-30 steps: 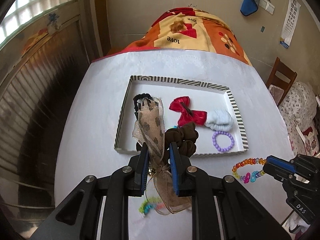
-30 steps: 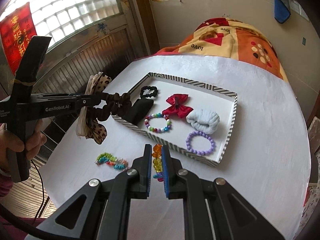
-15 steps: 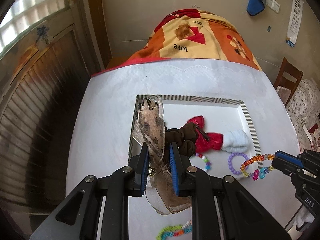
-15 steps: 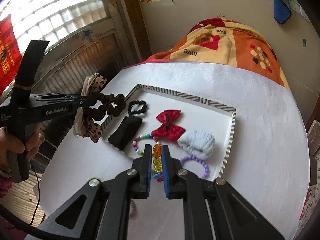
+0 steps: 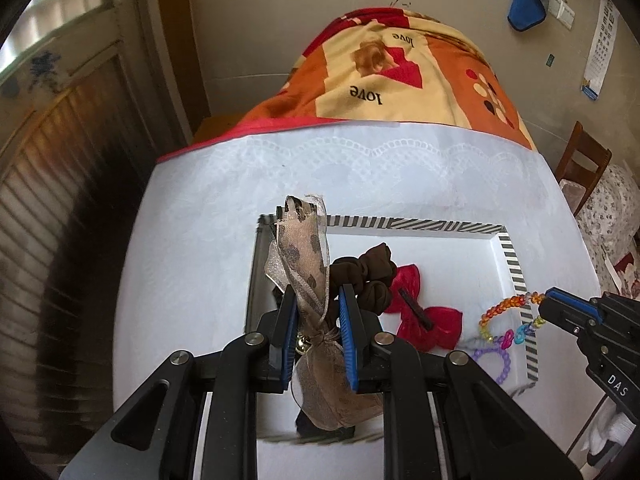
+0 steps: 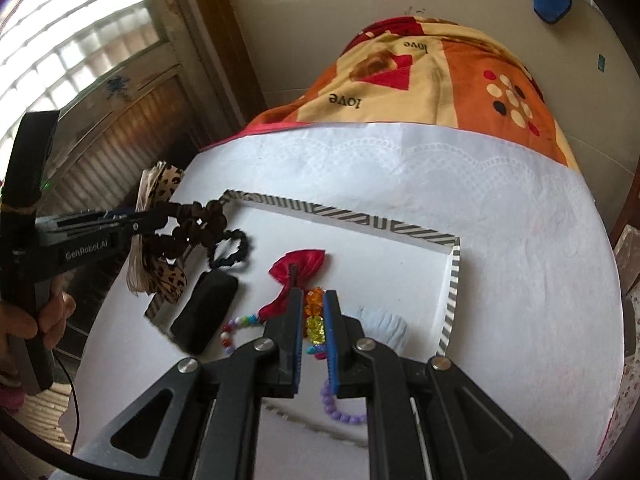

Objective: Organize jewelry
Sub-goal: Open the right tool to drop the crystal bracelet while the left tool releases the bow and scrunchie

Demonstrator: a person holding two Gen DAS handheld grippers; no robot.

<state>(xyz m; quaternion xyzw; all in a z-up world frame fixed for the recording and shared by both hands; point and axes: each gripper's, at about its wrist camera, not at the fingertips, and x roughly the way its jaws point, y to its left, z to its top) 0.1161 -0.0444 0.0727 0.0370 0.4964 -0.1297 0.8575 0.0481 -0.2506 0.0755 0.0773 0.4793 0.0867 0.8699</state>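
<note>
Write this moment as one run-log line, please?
left tongs: shut on leopard ribbon scrunchie | right tongs: shut on rainbow bead bracelet | both over striped tray | nothing released yet

Daylit — fisheye-warped, blurred edges

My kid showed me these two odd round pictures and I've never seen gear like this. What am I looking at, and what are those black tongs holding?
Nobody's robot: a person holds a hand-operated gripper in each hand, each carrying a wide-angle camera looking along its jaws. One picture is from the left gripper, shut on a leopard-print ribbon scrunchie. The other is from the right gripper, shut on a rainbow bead bracelet. Below lies a striped-rim tray on a white-covered table, holding a red bow, black scrunchie and purple bead bracelet.
</note>
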